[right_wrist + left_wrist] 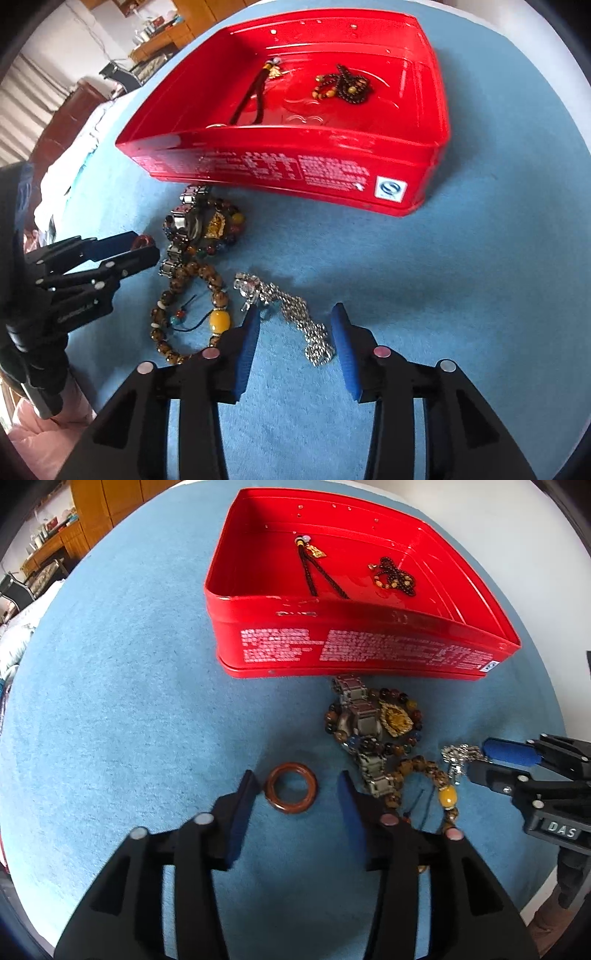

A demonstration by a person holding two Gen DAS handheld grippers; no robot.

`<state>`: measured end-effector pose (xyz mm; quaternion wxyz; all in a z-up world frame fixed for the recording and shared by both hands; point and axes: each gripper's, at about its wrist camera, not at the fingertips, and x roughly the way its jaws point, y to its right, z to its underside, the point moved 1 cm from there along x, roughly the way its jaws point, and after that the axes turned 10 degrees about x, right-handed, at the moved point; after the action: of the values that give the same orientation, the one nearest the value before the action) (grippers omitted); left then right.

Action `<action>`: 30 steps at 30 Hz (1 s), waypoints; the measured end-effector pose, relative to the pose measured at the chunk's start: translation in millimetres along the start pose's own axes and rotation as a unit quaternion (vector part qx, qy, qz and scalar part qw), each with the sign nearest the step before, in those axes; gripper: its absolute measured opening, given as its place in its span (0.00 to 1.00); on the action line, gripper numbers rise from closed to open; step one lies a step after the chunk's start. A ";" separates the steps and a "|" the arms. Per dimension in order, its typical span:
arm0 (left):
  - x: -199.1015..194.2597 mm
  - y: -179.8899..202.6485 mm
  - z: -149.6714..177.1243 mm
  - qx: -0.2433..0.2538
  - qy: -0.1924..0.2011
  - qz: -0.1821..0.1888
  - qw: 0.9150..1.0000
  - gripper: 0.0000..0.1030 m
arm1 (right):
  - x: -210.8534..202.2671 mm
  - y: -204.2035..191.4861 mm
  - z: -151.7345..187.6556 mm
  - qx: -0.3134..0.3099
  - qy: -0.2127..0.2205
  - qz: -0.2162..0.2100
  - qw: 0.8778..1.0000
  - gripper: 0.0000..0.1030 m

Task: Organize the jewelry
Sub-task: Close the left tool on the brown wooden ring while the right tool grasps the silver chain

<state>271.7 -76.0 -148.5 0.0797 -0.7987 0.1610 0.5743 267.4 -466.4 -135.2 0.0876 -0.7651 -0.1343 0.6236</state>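
A red tin box (369, 646) (280, 173) sits on the blue cloth and holds a dark cord pendant (314, 568) and a dark bead bracelet (397, 578). In front of it lies a jewelry pile: a metal link bracelet (364, 720), a multicolour bead bracelet with a gold pendant (397, 720), a brown bead string with a yellow bead (219, 319) and a silver chain (295, 314). A brown ring (291, 787) lies between the open jaws of my left gripper (297, 786). My right gripper (295, 314) is open around the silver chain.
The blue cloth (129, 701) covers a round table. Wooden furniture (96, 513) and clutter stand beyond the table's far left edge. The right gripper also shows in the left wrist view (480, 760), at the pile's right side.
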 end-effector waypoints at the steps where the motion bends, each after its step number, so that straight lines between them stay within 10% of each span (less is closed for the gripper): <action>1: 0.2 0.8 -0.4 0.002 -0.001 0.002 1.000 0.53 | 1.7 -3.7 -0.1 -0.007 -0.002 0.002 1.000 0.43; 7: 4.1 3.3 -1.6 0.006 -0.001 -0.010 1.000 0.44 | 7.6 -16.5 0.3 -0.038 0.005 0.026 0.999 0.44; 12: 3.3 -6.4 -3.6 -0.003 0.004 -0.017 1.000 0.29 | 7.2 -21.0 2.5 -0.047 0.025 0.047 0.997 0.16; 30: -28.5 -13.7 8.5 -0.015 0.038 0.003 0.999 0.29 | -45.9 23.1 8.6 0.045 0.057 -0.060 0.996 0.15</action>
<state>260.7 -55.7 -125.1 0.0604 -0.8204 0.1576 0.5463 252.6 -503.1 -101.2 0.1667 -0.7855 -0.1461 0.5778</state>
